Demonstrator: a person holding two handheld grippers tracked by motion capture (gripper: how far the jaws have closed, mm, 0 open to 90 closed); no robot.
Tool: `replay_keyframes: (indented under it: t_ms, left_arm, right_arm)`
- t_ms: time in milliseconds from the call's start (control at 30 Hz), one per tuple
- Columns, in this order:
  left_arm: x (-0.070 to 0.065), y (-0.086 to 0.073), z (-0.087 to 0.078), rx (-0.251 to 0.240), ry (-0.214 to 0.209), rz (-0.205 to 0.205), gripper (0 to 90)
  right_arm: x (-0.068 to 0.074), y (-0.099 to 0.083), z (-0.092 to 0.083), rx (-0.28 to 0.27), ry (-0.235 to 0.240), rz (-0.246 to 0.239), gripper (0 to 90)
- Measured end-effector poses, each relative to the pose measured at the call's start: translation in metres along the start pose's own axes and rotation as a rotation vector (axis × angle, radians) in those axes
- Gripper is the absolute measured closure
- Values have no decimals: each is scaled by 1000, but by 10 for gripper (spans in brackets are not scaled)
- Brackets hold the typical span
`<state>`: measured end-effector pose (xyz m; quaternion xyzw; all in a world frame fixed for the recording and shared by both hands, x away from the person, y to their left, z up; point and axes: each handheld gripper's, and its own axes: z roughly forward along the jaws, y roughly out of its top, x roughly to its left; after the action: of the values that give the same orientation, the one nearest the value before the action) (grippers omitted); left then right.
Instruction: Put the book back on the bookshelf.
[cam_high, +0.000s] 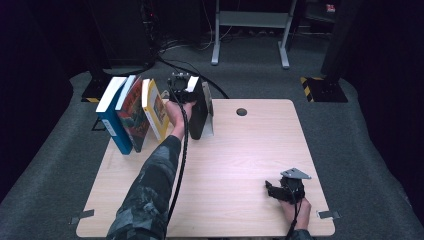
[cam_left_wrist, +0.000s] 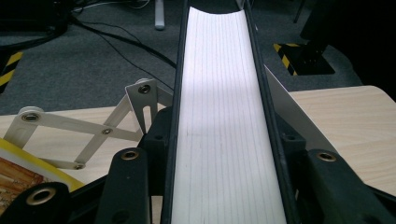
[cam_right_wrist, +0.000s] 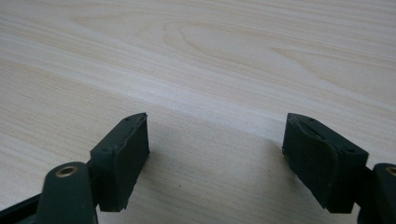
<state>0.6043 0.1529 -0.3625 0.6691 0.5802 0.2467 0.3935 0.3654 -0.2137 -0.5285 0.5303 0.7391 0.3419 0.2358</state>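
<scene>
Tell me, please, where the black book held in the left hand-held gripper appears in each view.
High view: the black book stands upright at the table's far edge, upper centre, right of the yellow book.
Left gripper view: its white page edge runs up the middle, clamped between the jaws.
Right gripper view: bare tabletop between open jaws, no book.
Shared landmark: the light wooden table.

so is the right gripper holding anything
No, the right gripper has its jaws apart with just bare table between them.
</scene>
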Motion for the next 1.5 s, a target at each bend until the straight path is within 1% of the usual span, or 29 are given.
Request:
replay_keyframes:
  t_ms: [67,100,167,200,233,300,433,467,500,533,567,633,700,767,800,867,900,933,967,1033,1067,1133,1233,1267,1367,1400,1433,1467,1500]
  left_arm:
    - [0,0,-1,-4,11,12,518]
    - [-1,0,-2,-4,23,21,501]
    - [0,0,-4,8,28,30,445]
    - [2,0,-5,21,20,35,415]
    - [3,-1,-6,25,8,22,387]
    - [6,-3,-9,36,-4,24,345]
    - [9,-7,-17,29,-22,28,247]
    - [10,-8,-20,23,-36,23,223]
    - [11,-9,-24,21,-45,26,214]
    - [11,-11,-27,16,-48,32,196]
    - [11,-13,-30,20,-63,49,180]
    - [11,-17,-37,16,-80,60,166]
    - [10,-21,-45,16,-92,87,158]
    - [10,-25,-53,15,-124,104,151]
    - [10,-27,-57,16,-132,121,147]
    - [9,-31,-64,12,-154,139,136]
    - [8,-34,-68,2,-161,146,130]
    - [9,-37,-73,-3,-172,153,122]
    - [9,-39,-77,-7,-183,163,115]
    - [8,-46,-85,2,-200,185,99]
    - [8,-50,-89,-4,-209,190,90]
    - [7,-60,-97,2,-225,212,82]
    - [9,-75,-109,5,-238,239,66]
    - [10,-81,-112,-2,-241,240,60]
    - [16,-100,-120,9,-248,255,53]
    - [19,-106,-122,17,-253,254,53]
    - [21,-113,-124,19,-254,244,50]
    - [24,-120,-125,32,-257,255,48]
    - [26,-127,-126,37,-249,261,47]
  right_arm:
    - [0,0,0,1,0,1,222]
    - [0,0,0,0,-1,1,222]
    - [0,0,0,1,-2,3,222]
    - [0,0,0,2,-3,3,221]
    - [0,0,0,1,-2,0,221]
    - [0,0,0,0,-2,-1,221]
    - [0,0,0,2,-1,-2,220]
    - [0,0,0,1,-1,-6,221]
    - [0,0,0,3,-2,1,221]
    - [0,0,0,3,-2,1,221]
    - [0,0,0,3,-2,0,220]
    - [0,0,0,0,0,-3,217]
    - [-1,0,0,-3,1,1,210]
    - [-2,0,0,0,4,3,201]
    - [-2,0,0,1,3,8,194]
    - [-1,0,0,7,-2,15,171]
    - [-1,0,1,3,-5,16,158]
    - [-2,0,1,8,-3,9,154]
    - [-2,0,1,9,-3,9,149]
    - [-2,0,1,11,-8,12,146]
    - [-2,0,1,11,-6,13,145]
    - [-2,0,1,10,-5,10,143]
    - [-2,0,1,11,-4,10,142]
    - [-2,0,1,12,-5,11,142]
    - [-1,0,1,16,-9,9,142]
    - [-1,0,1,17,-10,9,142]
    - [-1,1,1,18,-10,10,141]
    - [-1,0,1,17,-10,10,141]
    - [-1,1,1,18,-9,10,140]
